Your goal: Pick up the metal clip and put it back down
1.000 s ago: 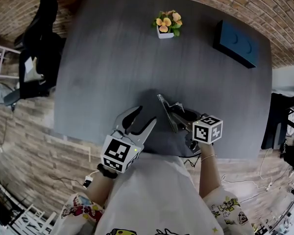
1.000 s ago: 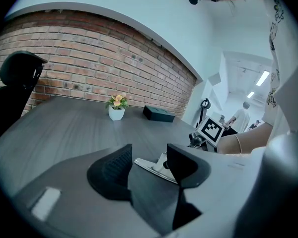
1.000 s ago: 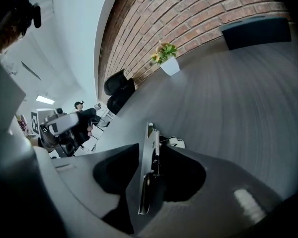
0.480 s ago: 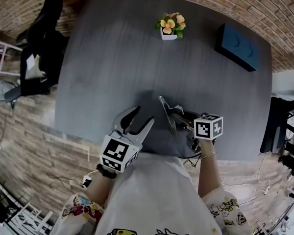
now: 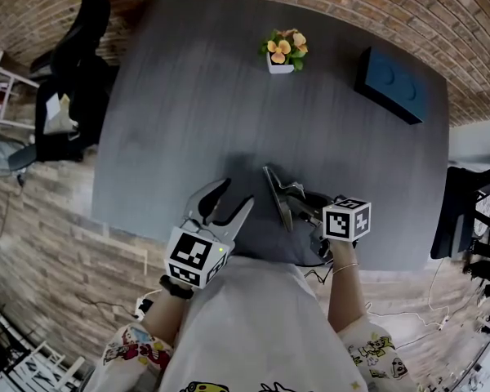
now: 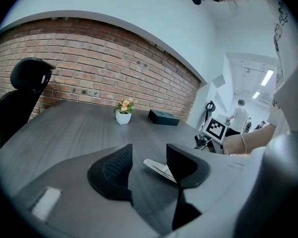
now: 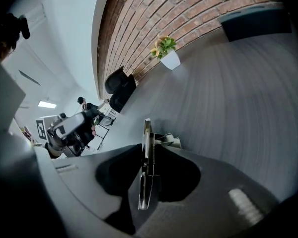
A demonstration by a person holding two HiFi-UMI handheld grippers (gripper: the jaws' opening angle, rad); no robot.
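Note:
The metal clip (image 5: 278, 193) is a long silver spring clip near the table's front edge. My right gripper (image 5: 304, 205) is shut on it, and in the right gripper view the clip (image 7: 147, 150) stands on edge, pinched between the two dark pads. I cannot tell whether it still touches the table (image 5: 171, 113). My left gripper (image 5: 232, 199) hovers just left of the clip, open with nothing between its fingers. In the left gripper view the clip (image 6: 158, 168) shows beyond the open left gripper (image 6: 149, 165).
A small white pot of orange flowers (image 5: 282, 51) stands at the table's far side, with a dark blue box (image 5: 394, 84) to its right. A black office chair (image 5: 69, 64) is off the table's left side. Brick wall runs behind the table.
Both grippers and the clip keep nearly the same places. Only the head view has shifted slightly.

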